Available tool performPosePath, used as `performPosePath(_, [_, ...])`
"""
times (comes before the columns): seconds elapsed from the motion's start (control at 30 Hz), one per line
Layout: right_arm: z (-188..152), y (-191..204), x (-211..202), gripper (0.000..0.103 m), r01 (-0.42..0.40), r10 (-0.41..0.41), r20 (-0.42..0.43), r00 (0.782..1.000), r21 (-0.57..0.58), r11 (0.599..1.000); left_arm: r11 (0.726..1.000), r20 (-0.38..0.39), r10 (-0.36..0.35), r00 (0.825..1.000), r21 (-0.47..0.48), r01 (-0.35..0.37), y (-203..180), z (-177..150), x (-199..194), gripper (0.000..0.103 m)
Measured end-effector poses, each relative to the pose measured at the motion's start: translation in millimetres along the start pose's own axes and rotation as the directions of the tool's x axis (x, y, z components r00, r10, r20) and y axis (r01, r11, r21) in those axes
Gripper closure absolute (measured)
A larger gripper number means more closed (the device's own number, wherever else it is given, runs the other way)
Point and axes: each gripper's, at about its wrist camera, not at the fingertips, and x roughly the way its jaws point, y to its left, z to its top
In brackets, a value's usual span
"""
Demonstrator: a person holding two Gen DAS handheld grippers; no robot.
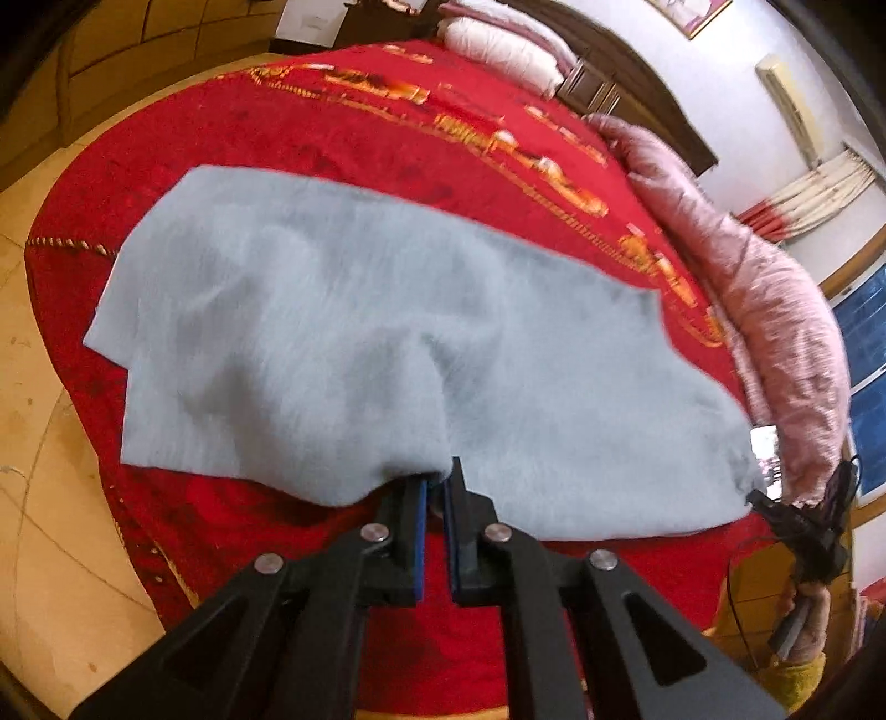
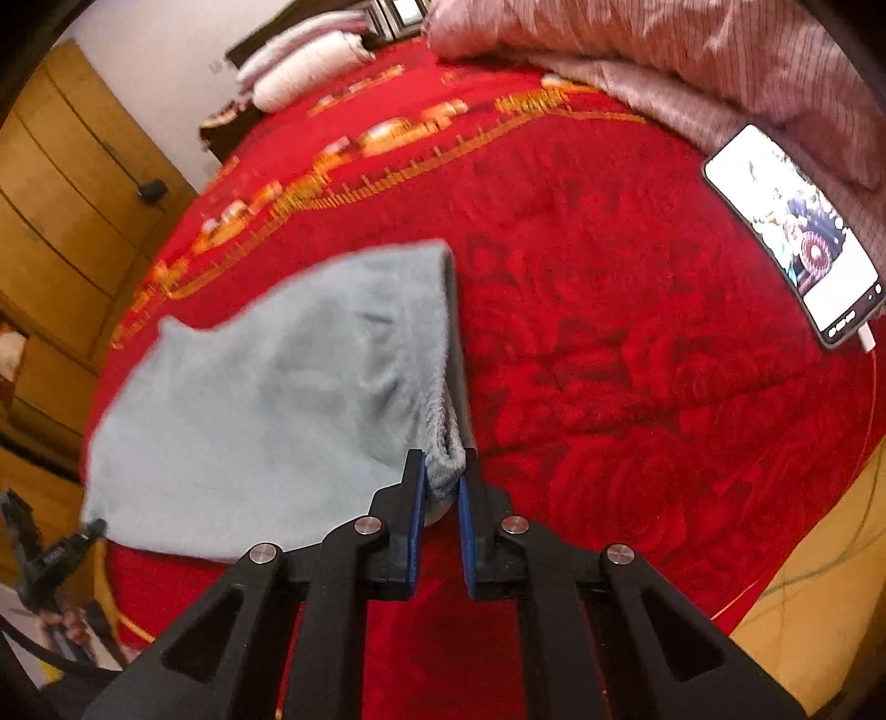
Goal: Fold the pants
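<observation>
Red bedspread point(image 1: 343, 133) with gold trim is covering the bed, and the grey pants point(image 1: 343, 332) are lying spread across it, directly ahead of both grippers. The left gripper point(image 1: 437, 487) is clamping the near edge of the pants between its blue pads, while the right gripper point(image 2: 443, 476) is pinching the gathered waistband end. A lit phone point(image 2: 792, 232) is resting well right of the pants, beside a pink quilt point(image 2: 664, 50).
</observation>
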Motion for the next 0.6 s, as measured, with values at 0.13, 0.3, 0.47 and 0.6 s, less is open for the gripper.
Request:
performPosePath(0.13, [-5, 2, 14, 0.089, 0.049, -0.05, -0.023, 0.998, -0.053, 0.997, 1.0, -0.012, -0.008, 1.0, 0.017, 0.008, 3, -2, 4, 0.097])
performPosePath(0.3, [0, 16, 2, 0.076, 0.153, -0.158, -0.026, 0.987, -0.139, 0.978, 1.0, 0.028, -0.002, 1.0, 0.025, 0.001, 20, -2, -26, 0.076])
performPosePath(0.47, [6, 55, -19, 0.073, 0.252, -0.248, 0.05, 0.967, -0.26, 0.932, 0.998, 0.124, 0.065, 0.99, -0.013, -0.063, 58, 6, -63, 0.074])
performPosePath(0.6, [15, 98, -24, 0.073, 0.268, -0.251, 0.093, 0.963, -0.315, 0.911, 0.994, 0.181, 0.109, 0.977, -0.041, -0.104, 81, 22, -73, 0.068])
